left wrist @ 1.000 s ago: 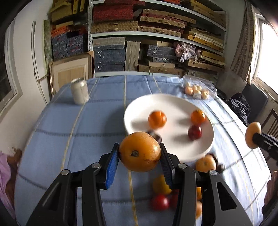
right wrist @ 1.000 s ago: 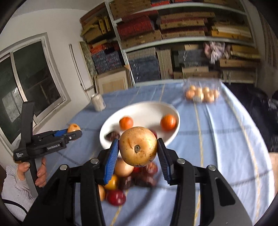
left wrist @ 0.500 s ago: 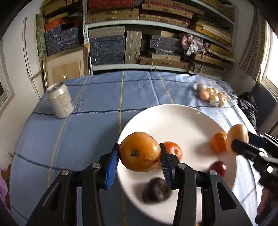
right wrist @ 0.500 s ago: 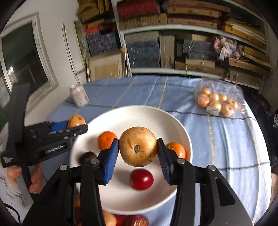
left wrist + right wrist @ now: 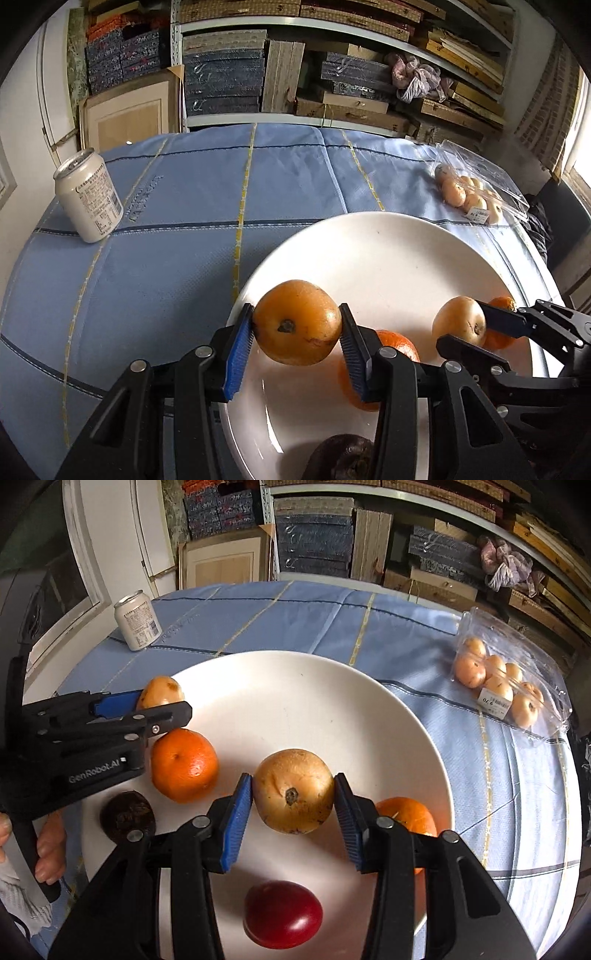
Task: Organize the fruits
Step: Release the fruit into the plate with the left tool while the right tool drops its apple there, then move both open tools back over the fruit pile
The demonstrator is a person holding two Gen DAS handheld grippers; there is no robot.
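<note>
Left wrist view: left gripper [image 5: 296, 329] clamped on orange-brown fruit [image 5: 297, 322] above white plate [image 5: 369, 251]. Right wrist view: right gripper [image 5: 293, 802] clamped on yellow-brown fruit [image 5: 293, 791] over plate centre, beside mandarin [image 5: 183, 764].

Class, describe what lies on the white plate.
On the white plate: two oranges, a red fruit and a dark fruit. Anything beneath the left tool and right tool stays covered.
</note>
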